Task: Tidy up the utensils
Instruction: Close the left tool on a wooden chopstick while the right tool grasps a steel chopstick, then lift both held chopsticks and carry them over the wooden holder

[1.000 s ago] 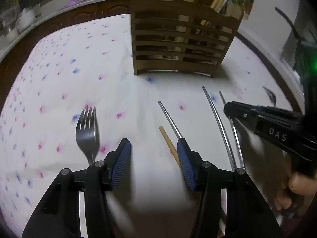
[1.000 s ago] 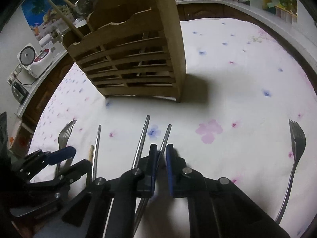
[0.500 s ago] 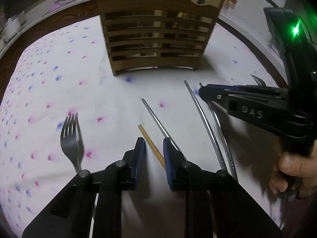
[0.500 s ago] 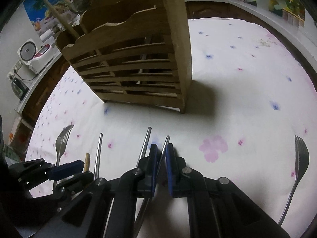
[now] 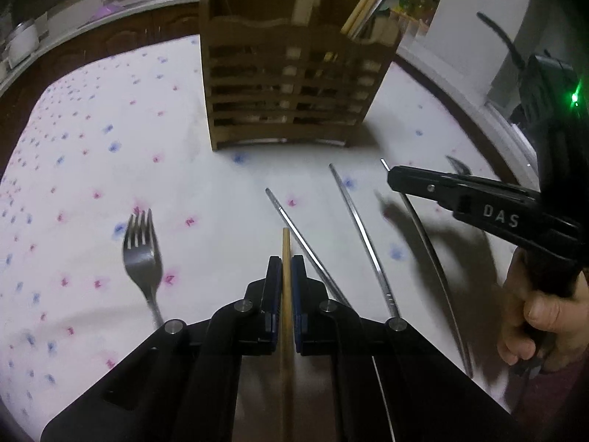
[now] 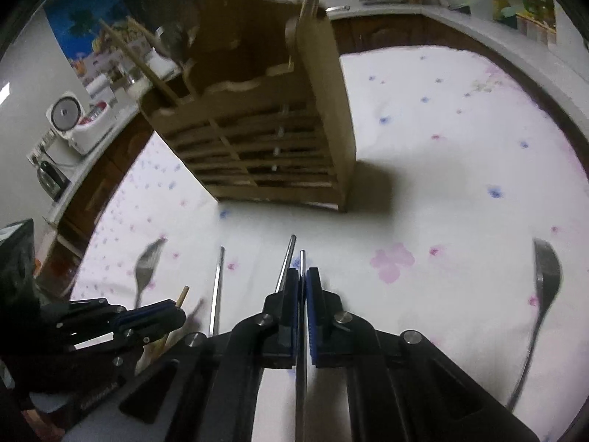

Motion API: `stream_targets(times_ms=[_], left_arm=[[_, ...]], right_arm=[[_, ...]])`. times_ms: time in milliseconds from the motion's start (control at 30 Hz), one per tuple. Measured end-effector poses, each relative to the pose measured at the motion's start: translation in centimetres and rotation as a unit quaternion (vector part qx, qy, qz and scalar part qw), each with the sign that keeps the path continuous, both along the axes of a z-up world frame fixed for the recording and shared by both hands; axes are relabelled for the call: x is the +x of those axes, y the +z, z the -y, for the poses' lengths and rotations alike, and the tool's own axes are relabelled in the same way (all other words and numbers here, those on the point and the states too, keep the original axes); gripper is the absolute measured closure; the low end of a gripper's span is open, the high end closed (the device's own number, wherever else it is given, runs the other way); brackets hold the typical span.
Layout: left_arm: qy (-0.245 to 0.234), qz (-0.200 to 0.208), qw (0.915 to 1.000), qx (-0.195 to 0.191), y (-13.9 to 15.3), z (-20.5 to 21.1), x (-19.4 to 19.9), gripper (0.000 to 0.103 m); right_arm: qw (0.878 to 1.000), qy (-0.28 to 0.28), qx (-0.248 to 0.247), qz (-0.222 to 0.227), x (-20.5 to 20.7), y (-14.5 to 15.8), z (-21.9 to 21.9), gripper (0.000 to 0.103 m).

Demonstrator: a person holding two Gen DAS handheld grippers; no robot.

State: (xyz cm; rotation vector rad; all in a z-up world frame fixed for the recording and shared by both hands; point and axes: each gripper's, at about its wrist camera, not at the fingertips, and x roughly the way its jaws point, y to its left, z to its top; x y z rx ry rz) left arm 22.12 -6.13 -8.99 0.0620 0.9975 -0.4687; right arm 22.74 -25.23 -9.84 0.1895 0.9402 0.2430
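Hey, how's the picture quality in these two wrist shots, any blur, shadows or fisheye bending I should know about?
Left wrist view: dim indoor light, strong fisheye bending of the metal chopsticks, dark corners, a green lamp flaring at the right edge, a smeared shadow under the right gripper. Right wrist view: the wooden holder and both forks are motion-blurred, and the holder casts a soft shadow on the tablecloth.

The left gripper (image 5: 286, 272), its jaws having just been closing, clamps a wooden chopstick (image 5: 285, 243) above the flowered tablecloth (image 5: 92, 140). A fork (image 5: 141, 258) lies to its left and metal chopsticks (image 5: 362, 228) to its right. At far right, a hand (image 5: 537, 316) holds the right gripper (image 5: 395, 180). A slatted wooden utensil holder (image 5: 291, 84) stands at the far side.
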Motion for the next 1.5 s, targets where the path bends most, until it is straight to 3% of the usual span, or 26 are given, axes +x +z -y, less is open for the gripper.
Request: stream_targets(times_ms=[300,733,1033,1500], left_arm=[[-0.009,0.047,0.998,-0.041,5.6,-1.2,-2.4,0.099],[0.002,0.123,0.9867,-0.106,12.5,-5.3,-8.1,0.099],[0.022,0.15,0.9805,-0.125,14.1,-7.1,-8.8,0.099],[0.044,0.182,0.9736,-0.131,15.5,-7.9,-8.2,0.099]], right_arm=[[0.999,-0.002,0.011,0.052,-3.4,5.0,0.5,0.099],[0.99,-0.006,0.001,0.144,-9.0,11.8,-0.1,0.099],[0.984,-0.011,-0.006,0.18,-10.2,14.3,-0.4,0.099],[0.981,-0.022,-0.01,0.191,-10.0,15.0,0.1,0.099]])
